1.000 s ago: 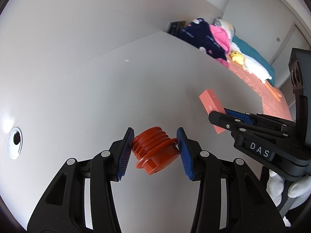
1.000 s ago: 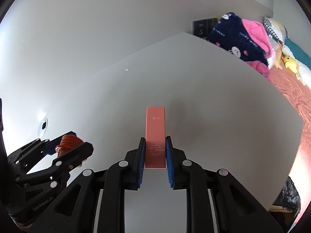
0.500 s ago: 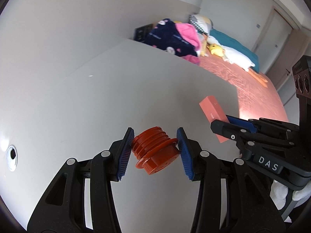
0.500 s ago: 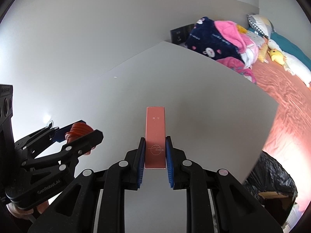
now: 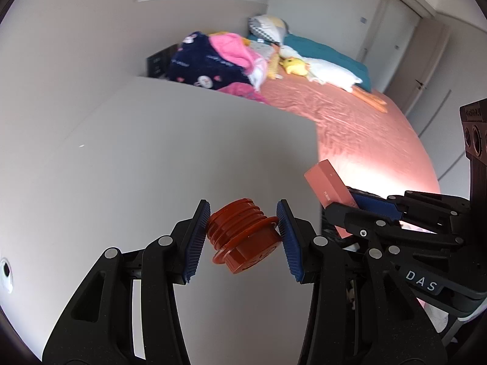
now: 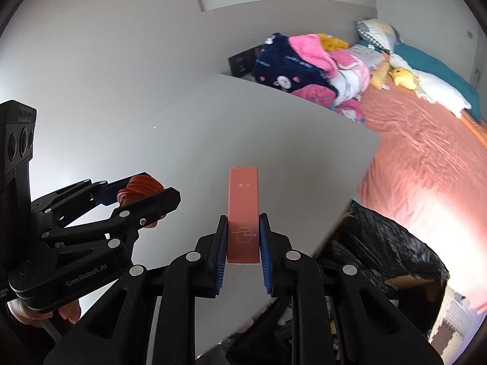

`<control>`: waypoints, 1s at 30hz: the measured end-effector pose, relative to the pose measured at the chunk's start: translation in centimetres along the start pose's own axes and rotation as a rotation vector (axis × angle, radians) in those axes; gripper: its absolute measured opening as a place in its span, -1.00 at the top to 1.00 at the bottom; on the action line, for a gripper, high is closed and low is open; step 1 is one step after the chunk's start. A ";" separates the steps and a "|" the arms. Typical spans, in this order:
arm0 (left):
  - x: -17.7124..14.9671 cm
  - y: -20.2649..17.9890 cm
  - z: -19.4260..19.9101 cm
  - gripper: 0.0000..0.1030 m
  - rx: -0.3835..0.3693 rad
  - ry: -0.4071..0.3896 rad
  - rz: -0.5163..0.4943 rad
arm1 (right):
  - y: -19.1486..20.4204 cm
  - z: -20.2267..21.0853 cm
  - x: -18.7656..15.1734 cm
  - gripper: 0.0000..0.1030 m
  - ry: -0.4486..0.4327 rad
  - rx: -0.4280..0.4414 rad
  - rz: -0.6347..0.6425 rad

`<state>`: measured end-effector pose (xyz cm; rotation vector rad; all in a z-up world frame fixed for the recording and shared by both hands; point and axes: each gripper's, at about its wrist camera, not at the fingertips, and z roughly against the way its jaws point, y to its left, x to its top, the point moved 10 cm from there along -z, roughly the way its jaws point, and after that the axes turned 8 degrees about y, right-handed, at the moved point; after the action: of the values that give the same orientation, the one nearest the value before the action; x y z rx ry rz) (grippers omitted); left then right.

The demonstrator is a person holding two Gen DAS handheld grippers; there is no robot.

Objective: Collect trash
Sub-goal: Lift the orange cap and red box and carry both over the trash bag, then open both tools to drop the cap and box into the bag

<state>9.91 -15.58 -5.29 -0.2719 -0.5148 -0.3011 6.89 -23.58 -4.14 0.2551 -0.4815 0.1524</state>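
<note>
Left hand-held gripper point(image 5: 243, 234): blue pads clenched on an orange ribbed plug point(image 5: 243, 234), threaded end pointing away from the camera, flanged hexagonal end toward it. The plug hangs clear above the white table point(image 5: 152, 158).

Right hand-held gripper point(image 6: 243, 237): pads clenched flat against the two long sides of a slim salmon-pink box point(image 6: 243, 210), which stands out lengthwise beyond the fingertips, printed face up. The box is also held above the table, near its right-hand edge.

Right of and below the right hand-held gripper, past the table edge: a black trash bag point(image 6: 380, 243), mouth open. Beyond it, a bed point(image 6: 426, 158) with a salmon sheet; piled clothes point(image 6: 304, 60) at its far end.

The two hand-held grippers sit side by side, apart.
</note>
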 end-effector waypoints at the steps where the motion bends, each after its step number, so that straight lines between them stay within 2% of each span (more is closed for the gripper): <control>1: 0.2 -0.7 -0.1 0.13 -0.007 0.001 -0.012 | -0.6 0.4 -0.2 0.59 -0.005 -0.006 -0.010; 30: 0.0 -15.1 -1.7 0.13 -0.152 0.035 -0.294 | -13.3 8.1 -7.2 0.59 -0.094 -0.137 -0.256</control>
<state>5.36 -30.05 -4.04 -0.3383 -0.4982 -0.6310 -0.24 -39.20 -3.38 0.1884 -0.5461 -0.1424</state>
